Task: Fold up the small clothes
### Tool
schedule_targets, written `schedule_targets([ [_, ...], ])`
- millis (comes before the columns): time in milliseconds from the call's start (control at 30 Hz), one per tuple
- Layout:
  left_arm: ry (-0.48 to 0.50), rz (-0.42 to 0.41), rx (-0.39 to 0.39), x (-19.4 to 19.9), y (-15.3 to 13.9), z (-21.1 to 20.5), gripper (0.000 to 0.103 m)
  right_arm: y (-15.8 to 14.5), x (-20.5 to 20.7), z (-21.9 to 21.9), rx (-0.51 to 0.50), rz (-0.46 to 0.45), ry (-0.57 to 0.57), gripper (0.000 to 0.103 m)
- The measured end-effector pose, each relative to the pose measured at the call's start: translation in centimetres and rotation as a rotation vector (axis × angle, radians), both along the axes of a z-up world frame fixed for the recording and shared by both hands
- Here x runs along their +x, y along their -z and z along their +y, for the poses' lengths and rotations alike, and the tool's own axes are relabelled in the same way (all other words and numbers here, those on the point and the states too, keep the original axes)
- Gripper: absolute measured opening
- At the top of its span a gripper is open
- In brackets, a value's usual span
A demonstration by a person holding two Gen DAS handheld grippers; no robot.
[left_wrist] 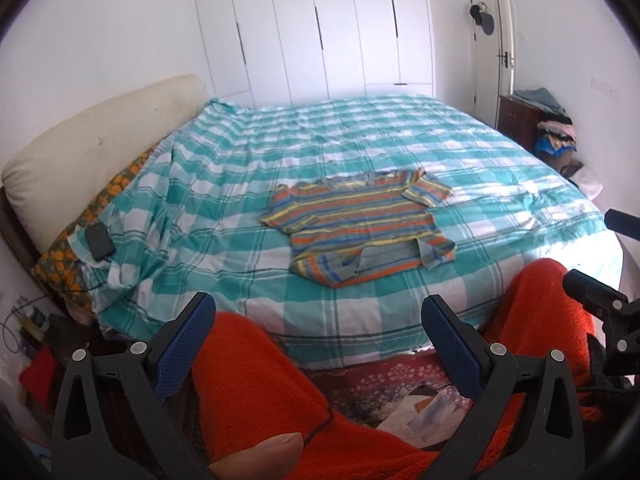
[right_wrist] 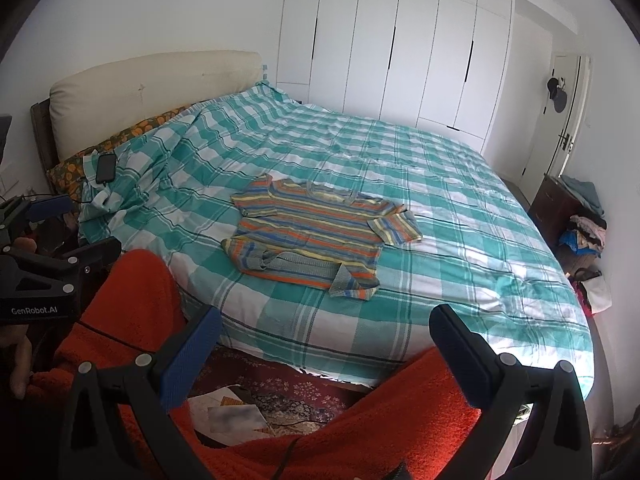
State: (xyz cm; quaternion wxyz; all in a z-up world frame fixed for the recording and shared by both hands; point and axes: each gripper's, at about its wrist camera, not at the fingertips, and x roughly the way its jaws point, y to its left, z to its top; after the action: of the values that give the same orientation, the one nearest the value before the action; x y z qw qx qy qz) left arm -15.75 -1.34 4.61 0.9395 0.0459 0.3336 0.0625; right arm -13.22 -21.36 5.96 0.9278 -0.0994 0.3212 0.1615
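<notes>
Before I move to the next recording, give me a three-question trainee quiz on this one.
1. True or false: the shirt lies spread on the bed, untouched by either gripper.
2. Multiple choice: the phone rests (A) on the shirt, (B) near the headboard, (C) on the floor.
3. Fill in: the fingers of the left gripper and those of the right gripper stand ____.

Key: 1 true; 2 B; 3 open.
</notes>
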Motion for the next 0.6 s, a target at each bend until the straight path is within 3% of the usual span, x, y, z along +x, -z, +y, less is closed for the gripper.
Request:
schedule_targets([
  [600, -0.009, -0.083, 0.019, -5.1, -1.7, -0.7, 0.103, -0.8, -5.5, -1.8, 0.026, -0.081, 0.022, 0.103],
])
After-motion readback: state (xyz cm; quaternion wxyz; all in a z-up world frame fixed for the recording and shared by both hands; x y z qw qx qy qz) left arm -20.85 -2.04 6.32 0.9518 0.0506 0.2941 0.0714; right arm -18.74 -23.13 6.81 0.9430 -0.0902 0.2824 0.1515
